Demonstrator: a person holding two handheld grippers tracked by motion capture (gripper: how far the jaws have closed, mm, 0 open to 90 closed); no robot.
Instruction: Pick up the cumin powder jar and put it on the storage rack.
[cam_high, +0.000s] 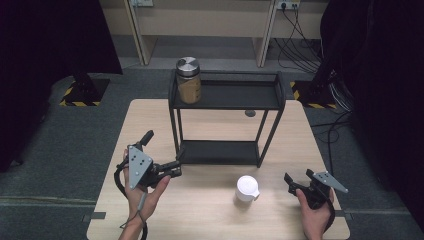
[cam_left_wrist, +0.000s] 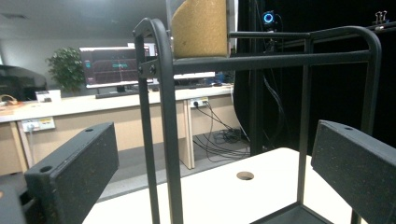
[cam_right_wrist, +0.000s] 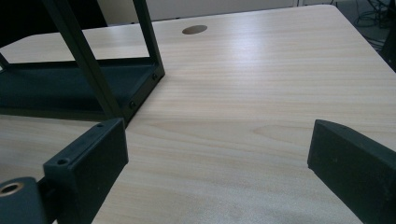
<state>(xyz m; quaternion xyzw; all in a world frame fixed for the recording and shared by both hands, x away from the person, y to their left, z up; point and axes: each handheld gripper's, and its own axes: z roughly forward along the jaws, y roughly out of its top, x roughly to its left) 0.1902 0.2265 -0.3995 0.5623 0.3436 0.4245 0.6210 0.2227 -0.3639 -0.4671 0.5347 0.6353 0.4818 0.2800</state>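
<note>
1. Rack (cam_high: 227, 95), black metal with two shelves, stands at the middle of the table (cam_high: 210, 215); its near left post is just ahead of the left gripper (cam_high: 175, 169).
2. Pale wood-grain tabletop with a round cable hole (cam_high: 250, 113) behind the rack; grey carpet lies around it, with dark curtains at both sides.
3. A jar (cam_high: 188, 80) with a metal lid and tan contents sits at the left end of the top shelf. A white cup (cam_high: 247, 188) lies on the table in front of the rack, between the two grippers.
4. The left gripper view shows desks, a lit monitor (cam_left_wrist: 114, 65) and a plant (cam_left_wrist: 67, 67) in the room beyond; no writing is legible.
5. The person's left hand holds the left gripper level, pointing right at the rack's lower shelf, jaws spread wide and holding nothing.
6. The right gripper (cam_high: 292, 181) rests low near the table's right front corner, pointing left, jaws apart over bare wood.
</note>
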